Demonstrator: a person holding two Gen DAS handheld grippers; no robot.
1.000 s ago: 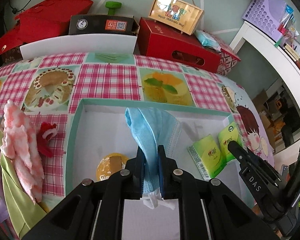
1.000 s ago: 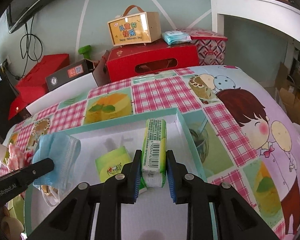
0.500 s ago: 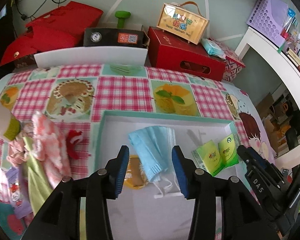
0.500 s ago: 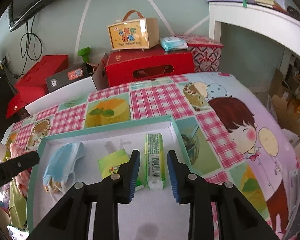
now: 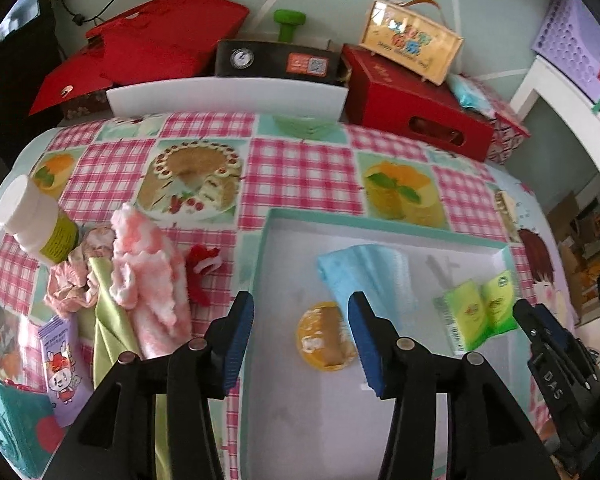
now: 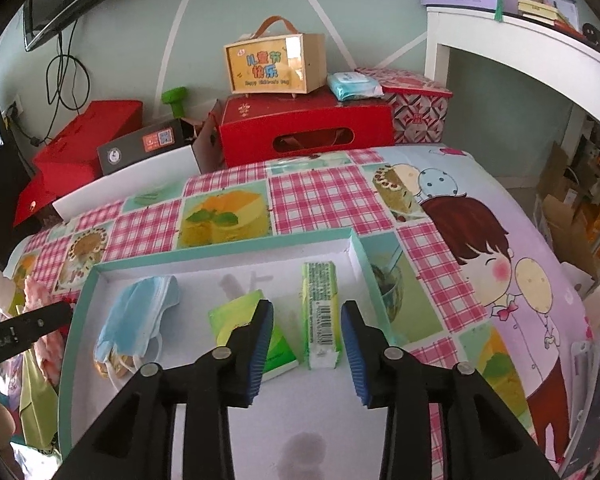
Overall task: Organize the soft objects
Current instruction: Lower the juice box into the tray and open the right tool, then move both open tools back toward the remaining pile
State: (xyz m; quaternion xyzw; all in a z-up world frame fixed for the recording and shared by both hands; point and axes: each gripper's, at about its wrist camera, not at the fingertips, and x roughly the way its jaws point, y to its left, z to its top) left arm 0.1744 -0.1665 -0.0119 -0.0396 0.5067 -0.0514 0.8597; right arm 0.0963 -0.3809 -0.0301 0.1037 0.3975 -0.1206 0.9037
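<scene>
A teal-rimmed white tray [image 5: 380,222] [image 6: 220,254] lies on the tablecloth. In it lie a blue face mask [image 5: 364,276] [image 6: 140,316], an orange round packet [image 5: 324,340] and two green tissue packs [image 5: 476,312] [image 6: 320,312]. My left gripper [image 5: 300,340] is open and empty above the tray's left part, near the mask. My right gripper [image 6: 306,348] is open and empty, its jaws either side of the upright green pack. A pink fluffy cloth [image 5: 148,276], a red item [image 5: 202,268], a green cloth [image 5: 108,320] and a crumpled pink cloth [image 5: 74,284] lie left of the tray.
A white-capped bottle [image 5: 32,220] lies at the far left. A purple packet [image 5: 60,364] and a teal pouch [image 5: 8,420] lie at the near left. Red boxes [image 6: 304,128], a black box [image 5: 276,58] and a yellow gift case [image 6: 274,60] stand behind the table. A white shelf [image 6: 520,40] is at right.
My left gripper let go of the blue mask and drew back left. My right gripper let go of the green tissue pack, which stands in the tray, and pulled back.
</scene>
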